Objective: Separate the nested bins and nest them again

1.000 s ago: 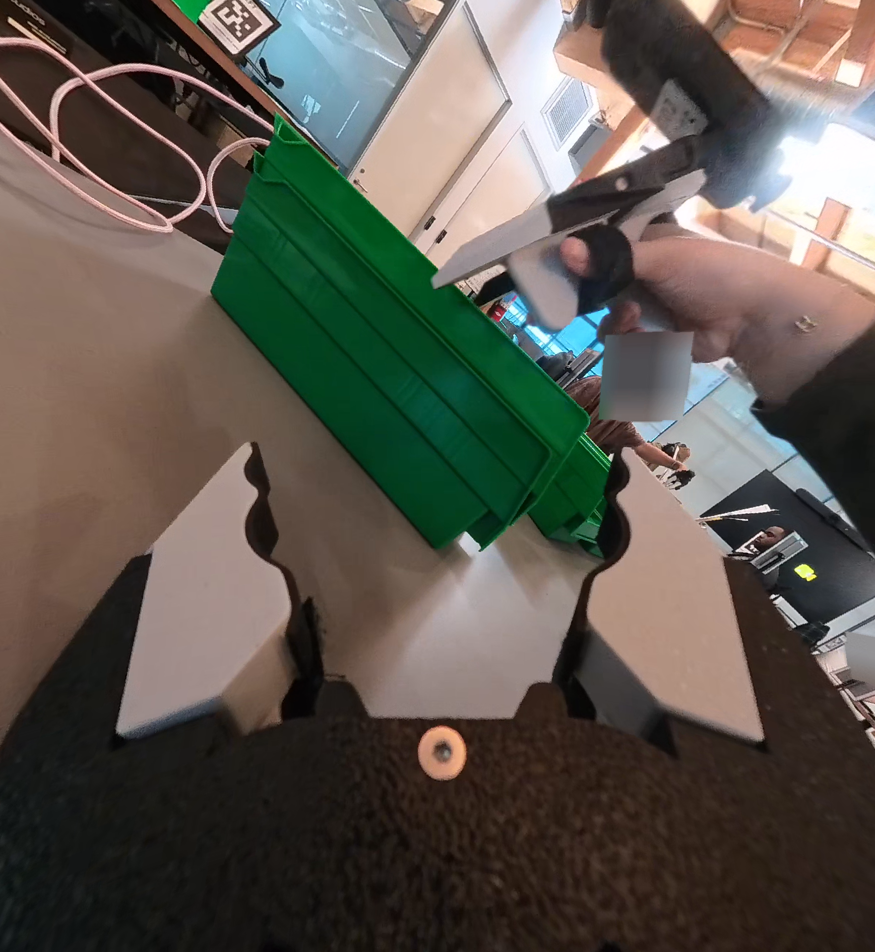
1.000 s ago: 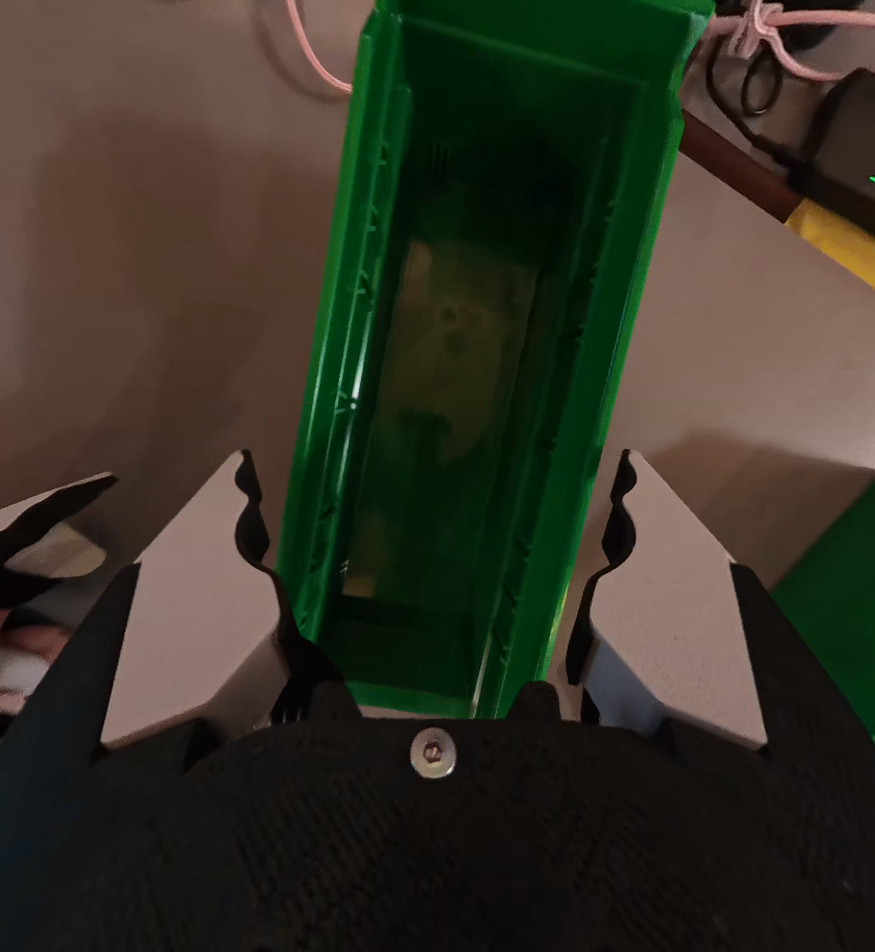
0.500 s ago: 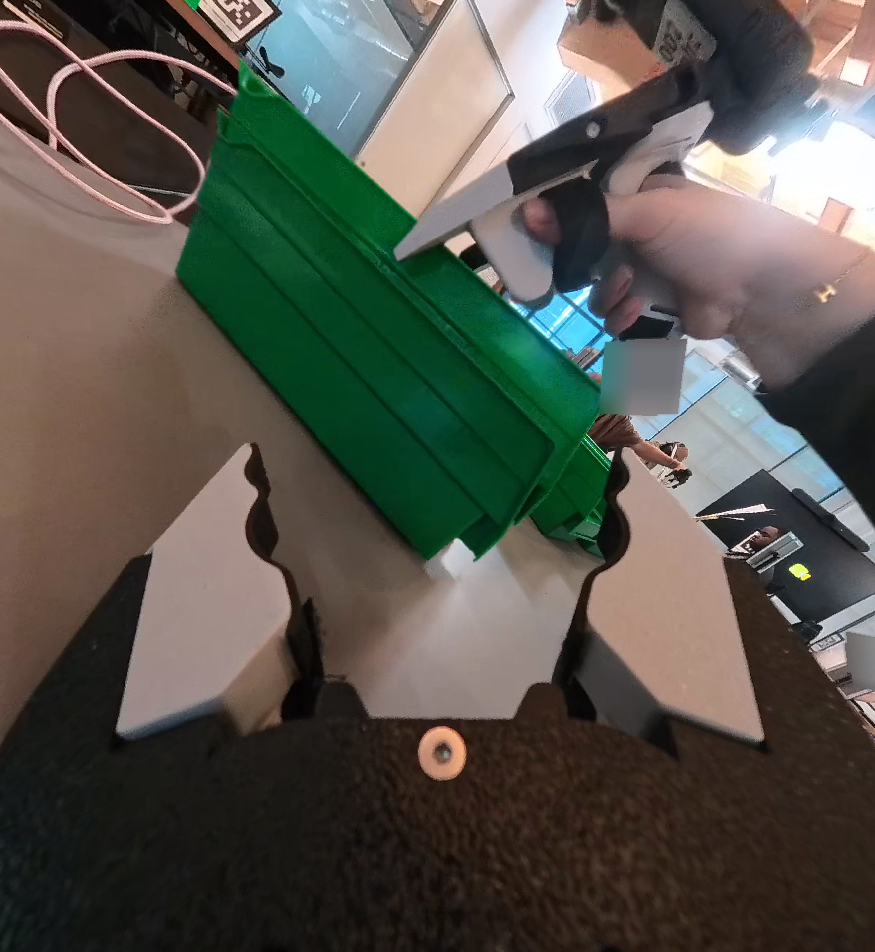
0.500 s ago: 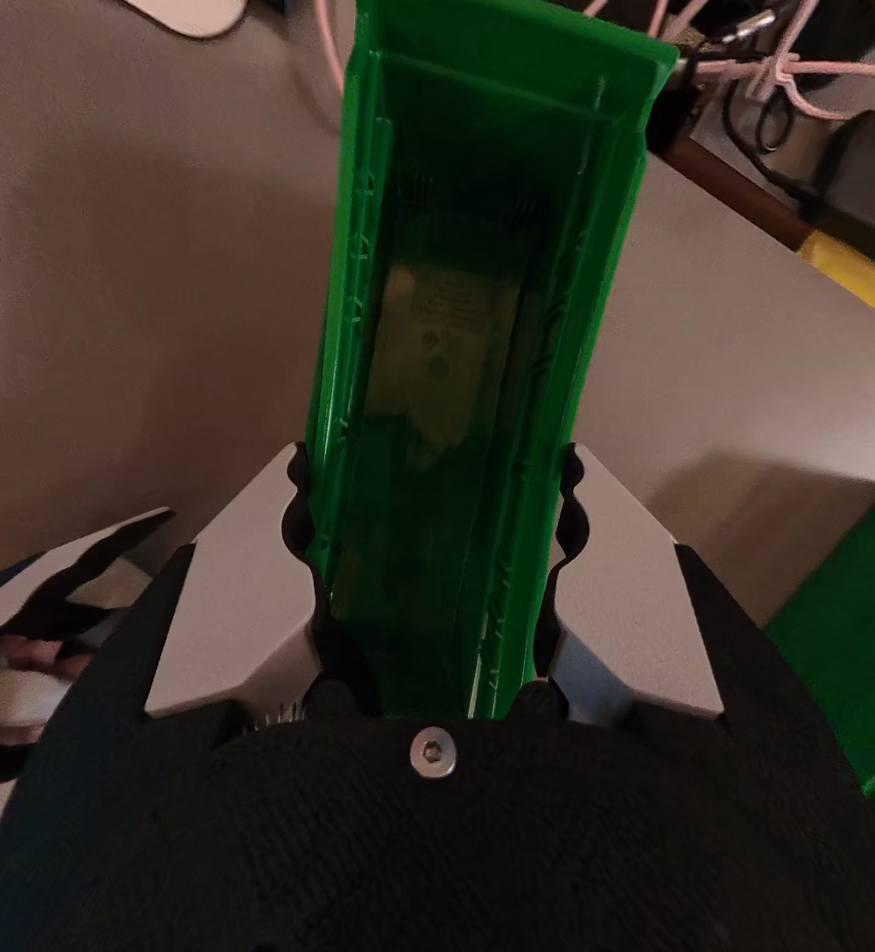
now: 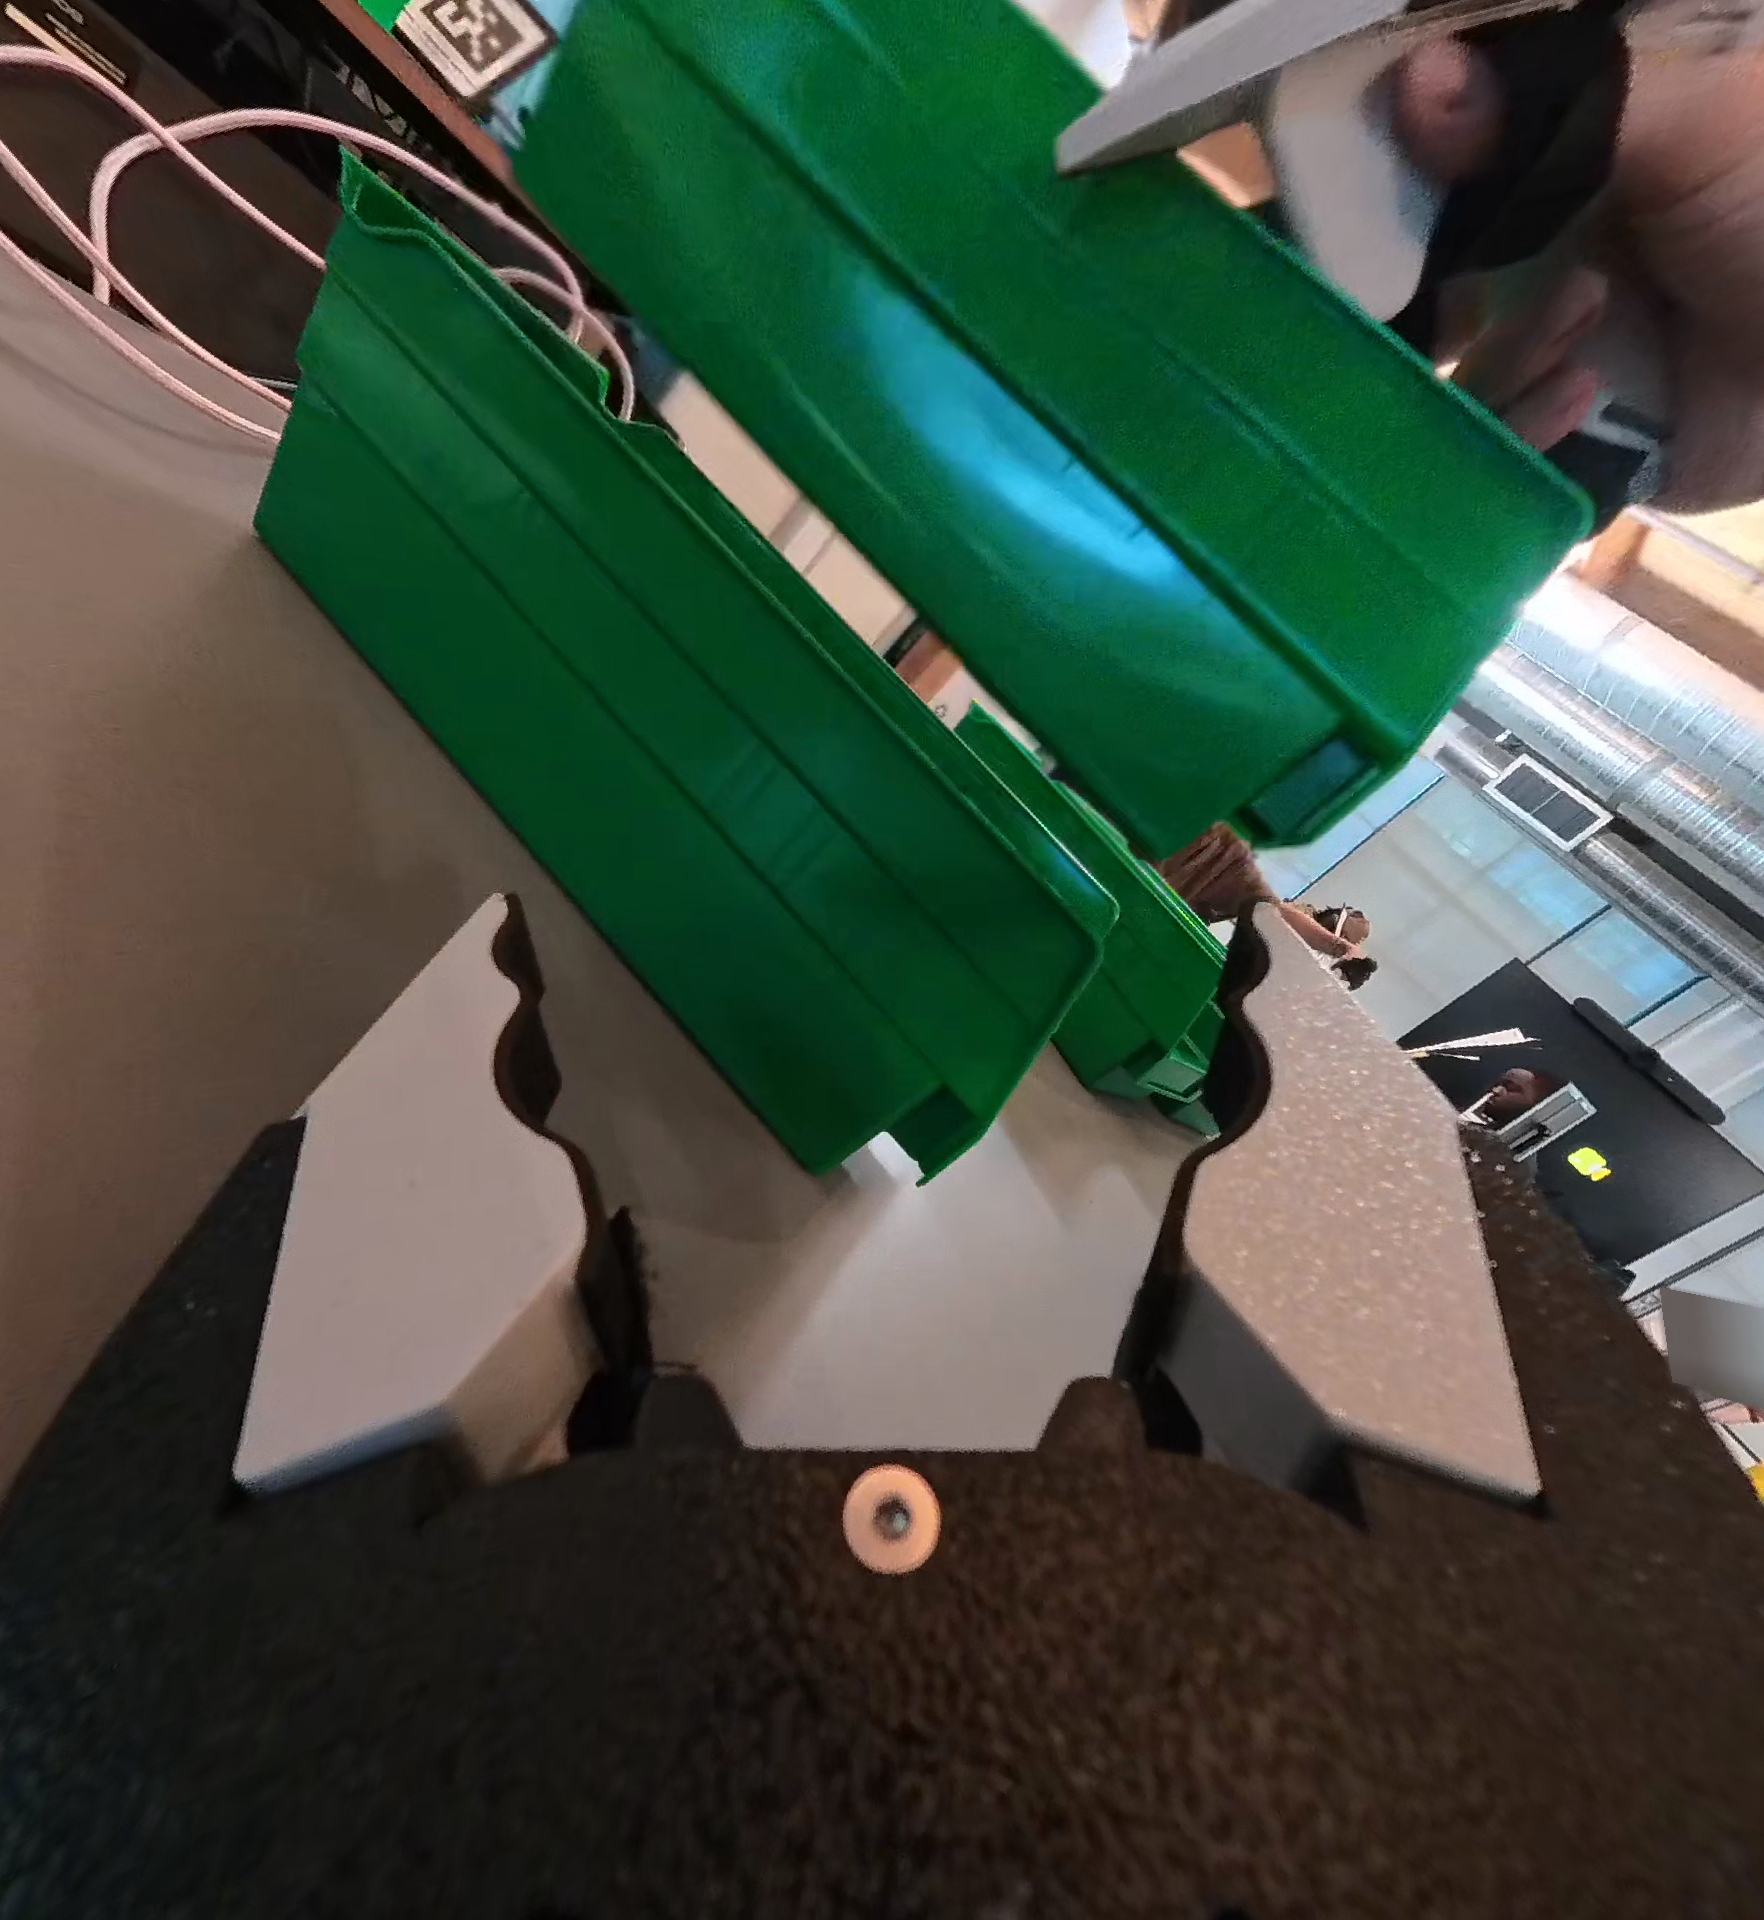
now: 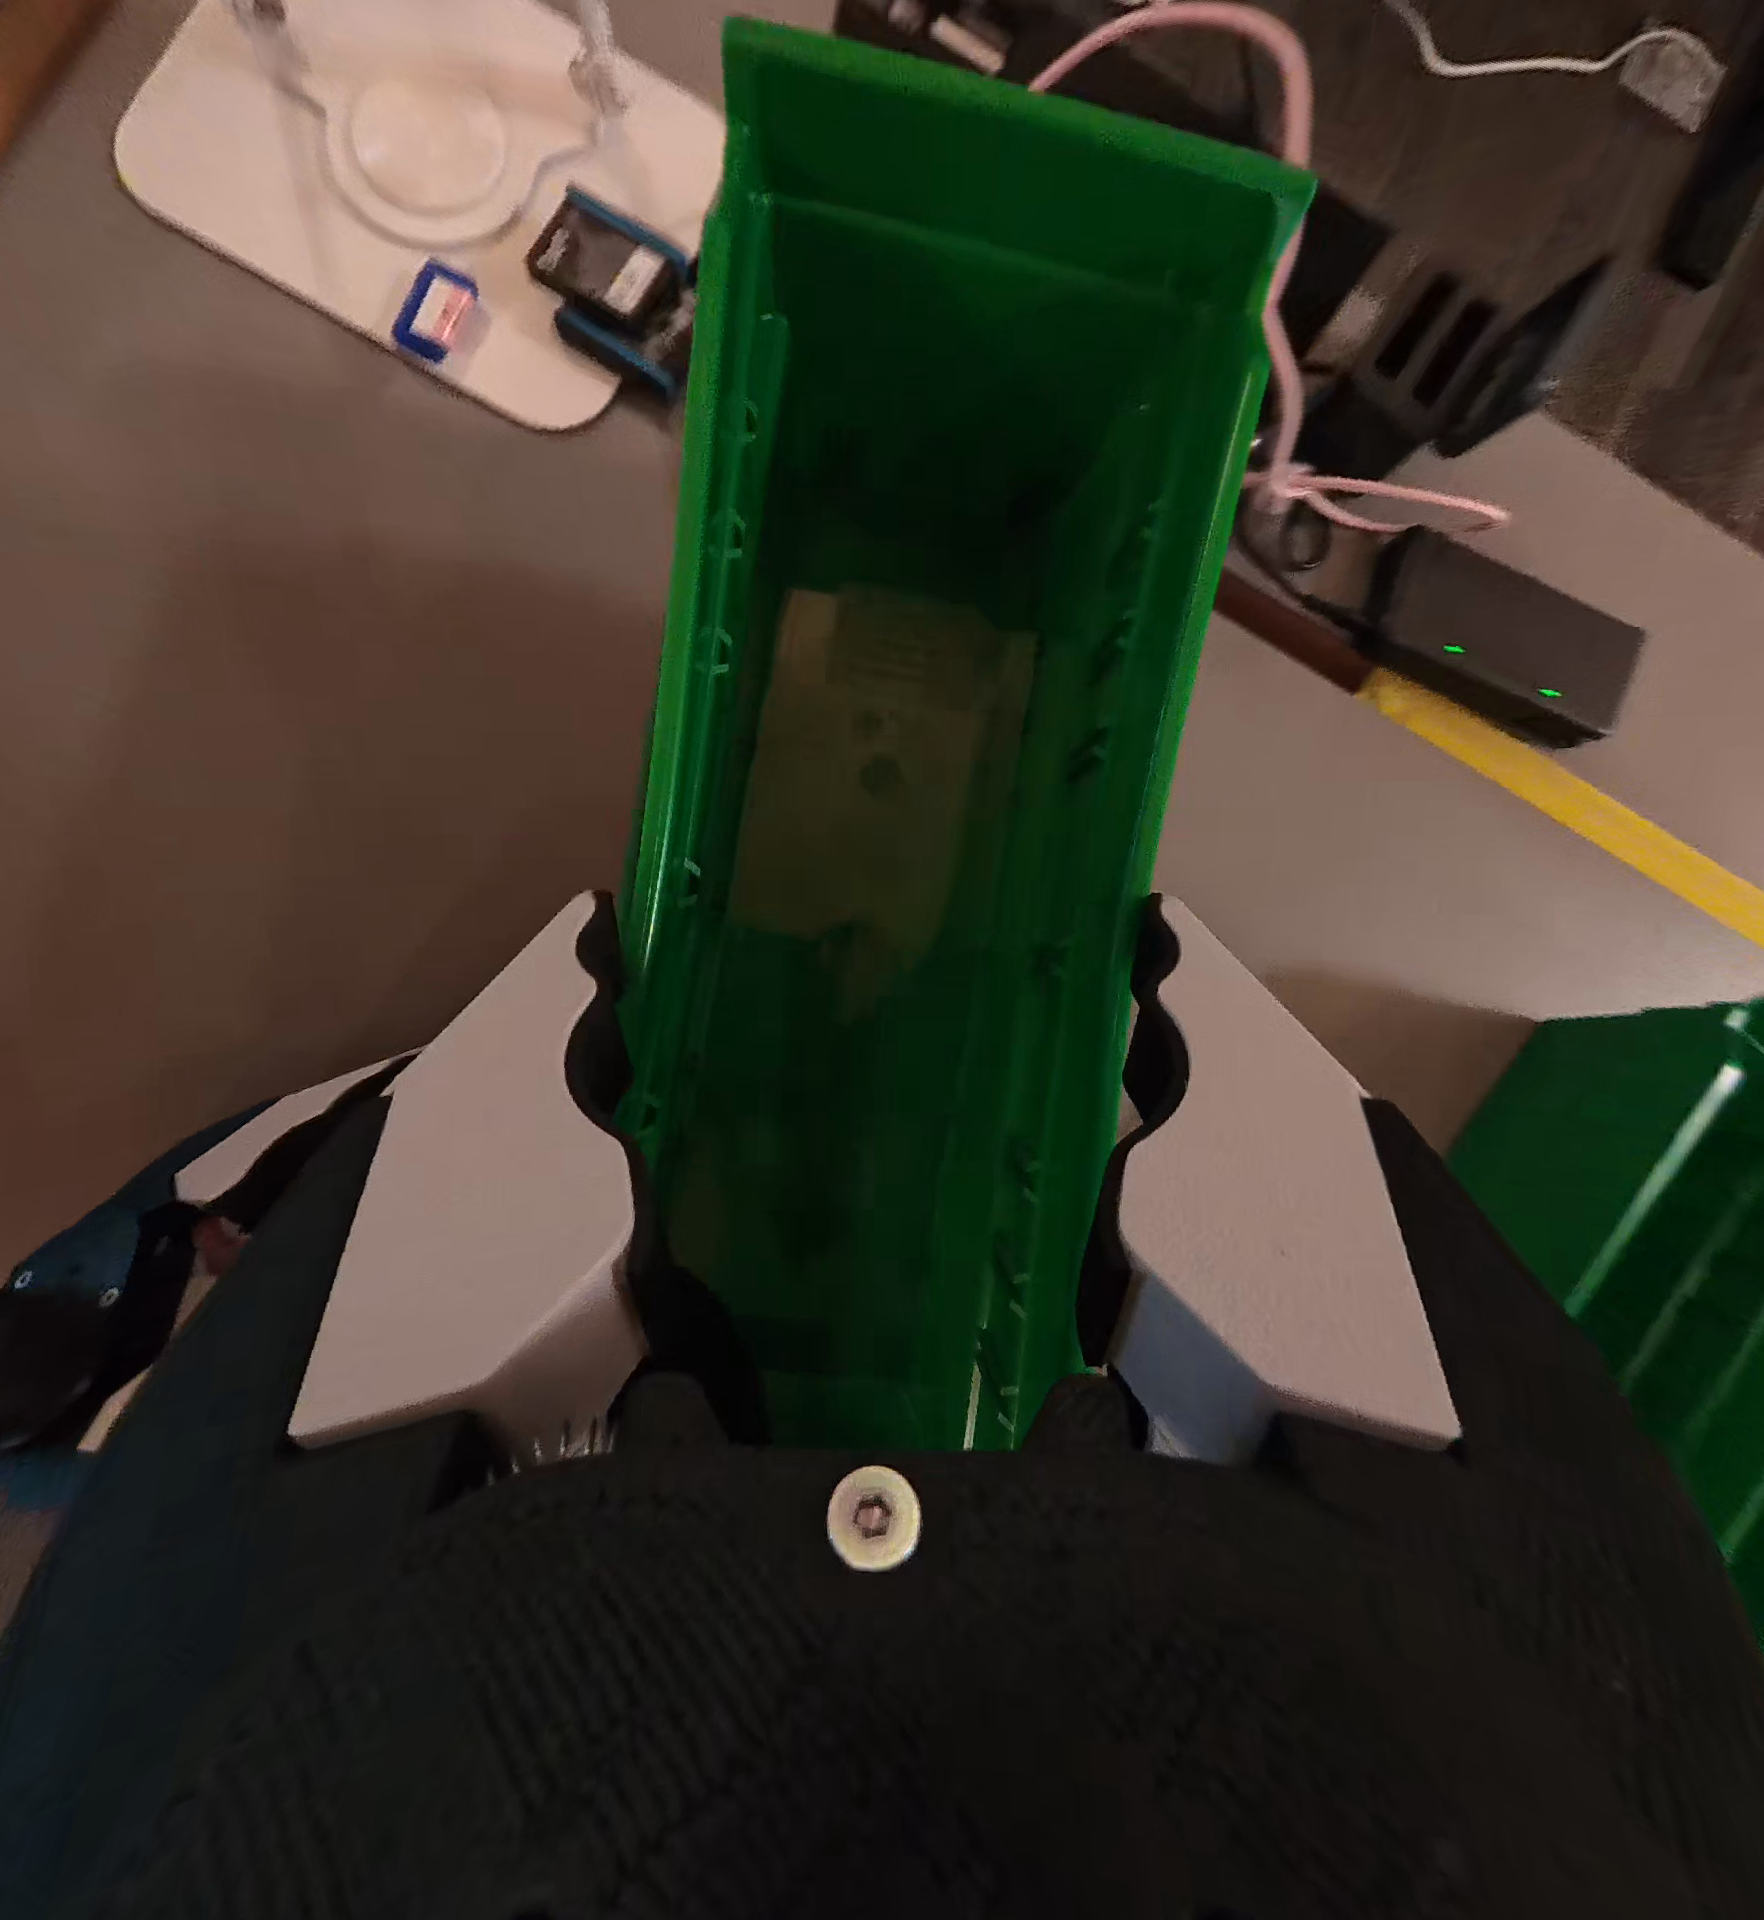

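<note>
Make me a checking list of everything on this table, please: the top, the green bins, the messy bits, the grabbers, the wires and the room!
Surface: grey table, bare near the grippers.
Job's things: lifted green bin held in the air; second green bin resting on the table; another green bin behind it, partly hidden.
Clutter: white tray with small gadgets; black boxes showing green lights.
Grippers: right gripper shut on the lifted bin's side walls; left gripper open, holding nothing.
Cables: pink cable looping behind the bins.
Surroundings: glass walls, ceiling ducts, people far off.
</note>
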A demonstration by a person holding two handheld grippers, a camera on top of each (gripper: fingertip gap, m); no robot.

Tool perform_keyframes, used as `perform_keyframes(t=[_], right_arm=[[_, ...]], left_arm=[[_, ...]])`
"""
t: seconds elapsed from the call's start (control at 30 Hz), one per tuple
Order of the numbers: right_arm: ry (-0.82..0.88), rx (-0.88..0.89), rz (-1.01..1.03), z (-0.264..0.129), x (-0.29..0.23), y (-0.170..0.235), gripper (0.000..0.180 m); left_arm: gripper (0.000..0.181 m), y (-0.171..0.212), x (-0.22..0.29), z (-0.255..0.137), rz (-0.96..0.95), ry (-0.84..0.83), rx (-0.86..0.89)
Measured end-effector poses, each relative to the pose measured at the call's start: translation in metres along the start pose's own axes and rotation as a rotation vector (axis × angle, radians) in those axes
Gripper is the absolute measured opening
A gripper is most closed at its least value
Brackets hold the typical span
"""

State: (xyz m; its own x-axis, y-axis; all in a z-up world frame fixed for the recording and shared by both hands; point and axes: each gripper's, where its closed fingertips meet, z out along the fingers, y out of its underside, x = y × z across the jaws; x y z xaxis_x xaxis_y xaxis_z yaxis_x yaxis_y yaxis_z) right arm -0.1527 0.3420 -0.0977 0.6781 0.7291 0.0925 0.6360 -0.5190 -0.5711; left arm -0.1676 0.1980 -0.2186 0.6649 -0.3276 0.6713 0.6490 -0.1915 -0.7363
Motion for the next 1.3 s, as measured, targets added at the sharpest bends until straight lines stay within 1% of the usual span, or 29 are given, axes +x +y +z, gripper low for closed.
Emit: perform_keyframes(t=[0.1, 0.17, 0.3, 0.37, 0.47, 0.63, 0.67, 0.7, 0.77, 0.9, 1.0, 1.13, 1.2, 1.3], right_arm=[[0.044, 0.041, 0.059, -0.021, 0.039, -0.003, 0.099], [0.084, 0.053, 0.109, -0.03, 0.07, 0.003, 0.099], [0.163, 0.042, 0.203, -0.027, 0.129, 0.031, 0.1], [0.186, 0.02, 0.247, -0.014, 0.151, 0.054, 0.1], [0.18, -0.027, 0.313, 0.014, 0.17, 0.094, 0.101], [0.163, -0.103, 0.345, 0.058, 0.179, 0.146, 0.103], [0.175, -0.12, 0.331, 0.065, 0.18, 0.155, 0.107], [0.196, -0.095, 0.314, 0.068, 0.182, 0.155, 0.105], [0.208, -0.076, 0.29, 0.07, 0.181, 0.154, 0.113], [0.163, -0.117, 0.313, 0.066, 0.177, 0.157, 0.122], [0.162, -0.068, 0.29, 0.054, 0.176, 0.139, 0.124], [0.13, -0.057, 0.241, 0.039, 0.167, 0.121, 0.129], [0.117, -0.068, 0.221, 0.034, 0.162, 0.118, 0.132], [0.108, -0.136, 0.216, 0.038, 0.16, 0.13, 0.14]], left_arm=[[0.127, 0.0, 0.0, 0.0, 0.002, -0.003, -0.002], [0.127, 0.001, -0.001, 0.001, 0.003, -0.005, -0.005], [0.127, 0.001, -0.001, 0.001, 0.003, -0.007, -0.006], [0.127, 0.001, -0.001, 0.001, 0.003, -0.008, -0.005], [0.127, 0.001, -0.001, 0.001, 0.004, -0.009, -0.007], [0.127, 0.001, -0.001, 0.001, 0.007, -0.009, -0.005], [0.127, 0.001, -0.001, 0.001, 0.008, -0.01, -0.004], [0.127, 0.001, -0.001, 0.001, 0.008, -0.011, -0.004], [0.127, 0.001, -0.001, 0.001, 0.008, -0.01, -0.006], [0.127, 0.001, -0.001, 0.0, 0.011, -0.009, -0.003], [0.127, 0.001, 0.0, 0.0, 0.009, -0.006, -0.001], [0.127, 0.001, 0.0, 0.0, 0.009, -0.006, -0.003], [0.127, 0.001, 0.0, 0.0, 0.007, -0.006, -0.004], [0.127, 0.001, 0.0, 0.0, 0.008, -0.006, -0.005]])
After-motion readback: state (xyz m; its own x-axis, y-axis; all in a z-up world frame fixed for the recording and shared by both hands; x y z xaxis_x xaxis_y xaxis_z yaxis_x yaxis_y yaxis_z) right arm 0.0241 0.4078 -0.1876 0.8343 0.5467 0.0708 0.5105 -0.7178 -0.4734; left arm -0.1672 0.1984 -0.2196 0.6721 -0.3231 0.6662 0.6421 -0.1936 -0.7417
